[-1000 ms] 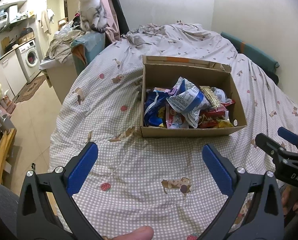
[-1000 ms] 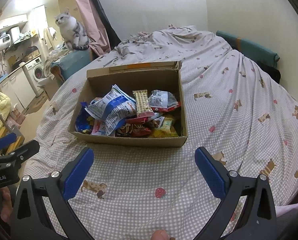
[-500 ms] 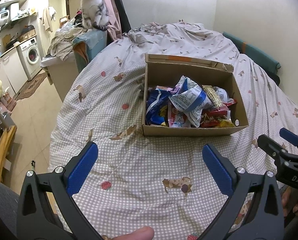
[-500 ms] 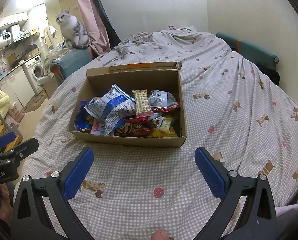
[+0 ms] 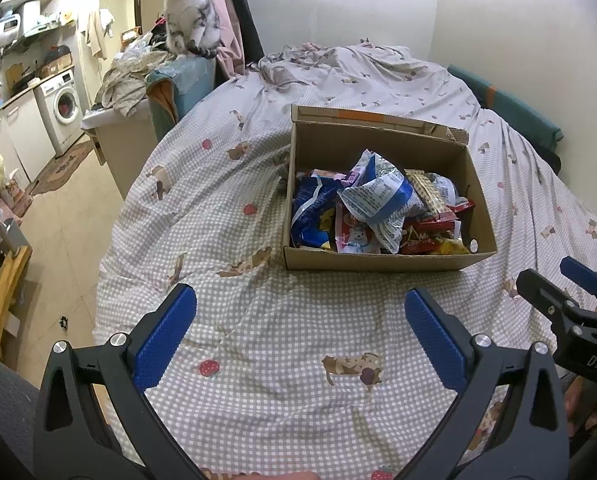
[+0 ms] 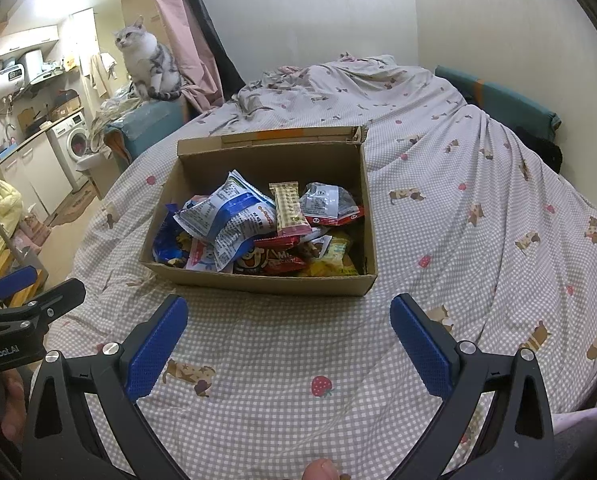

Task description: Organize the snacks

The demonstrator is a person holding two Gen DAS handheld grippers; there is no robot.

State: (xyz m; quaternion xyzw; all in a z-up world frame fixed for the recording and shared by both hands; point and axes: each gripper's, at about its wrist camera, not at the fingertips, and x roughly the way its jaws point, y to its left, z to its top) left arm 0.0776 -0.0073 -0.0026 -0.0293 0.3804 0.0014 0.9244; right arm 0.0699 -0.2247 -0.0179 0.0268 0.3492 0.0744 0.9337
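Left wrist view: left gripper (image 5: 300, 312) was held wide apart, empty, low over checked bedsheet (image 5: 258, 320), short of cardboard box (image 5: 382, 260). Snack packets (image 5: 378, 208) were seen heaped loose inside box.

Right wrist view: right gripper (image 6: 288, 320) likewise spread, nothing clamped, aimed at box (image 6: 266, 280), likely for reach. No snacks were seen on sheet. Cat (image 6: 148, 66) was perched beyond.

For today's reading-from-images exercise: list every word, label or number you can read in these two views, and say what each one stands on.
"DAS": white letters, cut off by the frame edge, on the right gripper body.
"GenRobot.AI": on the left gripper body; the first letter is partly cut.
Print on the snack packets in the cardboard box: too small and crumpled to read.
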